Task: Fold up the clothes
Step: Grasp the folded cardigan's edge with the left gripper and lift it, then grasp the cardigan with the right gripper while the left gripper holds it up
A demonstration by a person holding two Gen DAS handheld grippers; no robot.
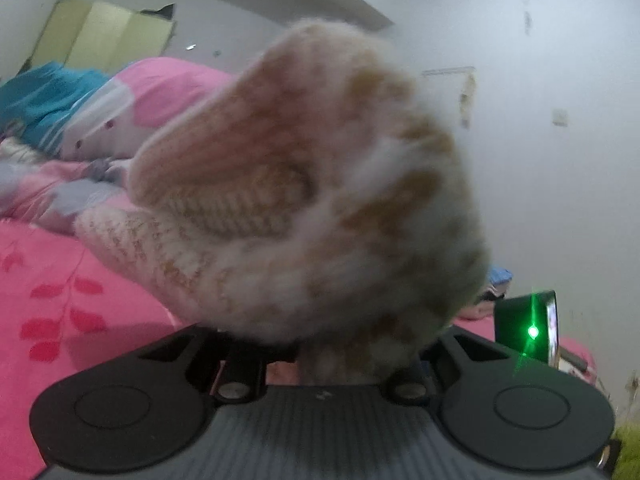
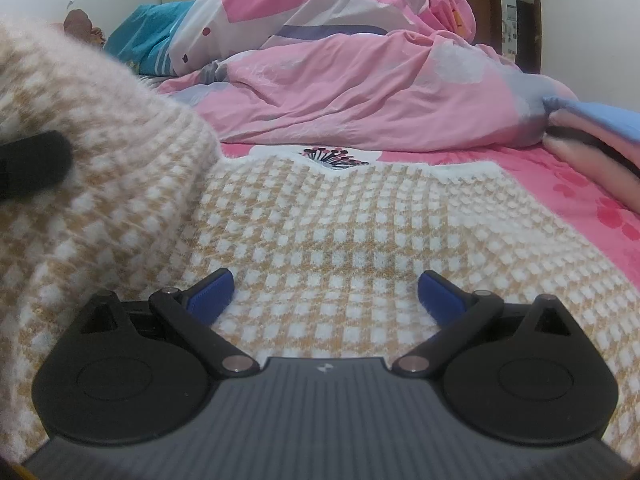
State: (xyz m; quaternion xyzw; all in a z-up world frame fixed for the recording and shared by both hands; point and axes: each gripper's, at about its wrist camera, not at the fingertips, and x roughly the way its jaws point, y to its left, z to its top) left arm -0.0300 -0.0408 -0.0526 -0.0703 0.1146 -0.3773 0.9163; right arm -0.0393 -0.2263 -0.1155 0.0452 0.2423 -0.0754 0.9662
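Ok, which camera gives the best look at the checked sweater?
The right wrist view: the checked sweater lies spread on the pink bed sheet, pattern sharp, beneath the open right gripper. The left wrist view shows only a blurred bunch of it, close up, hiding the left gripper's fingers.

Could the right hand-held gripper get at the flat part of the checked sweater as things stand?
Probably yes: the right hand-held gripper stands open just above the checked sweater, with nothing between them.

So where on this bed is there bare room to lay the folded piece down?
Bare pink sheet shows right of the checked sweater, below the folded stack; another strip shows left of the lifted sweater in the left view. The heaped duvet crowds the back. The left gripper holds sweater fabric; the right gripper is open.
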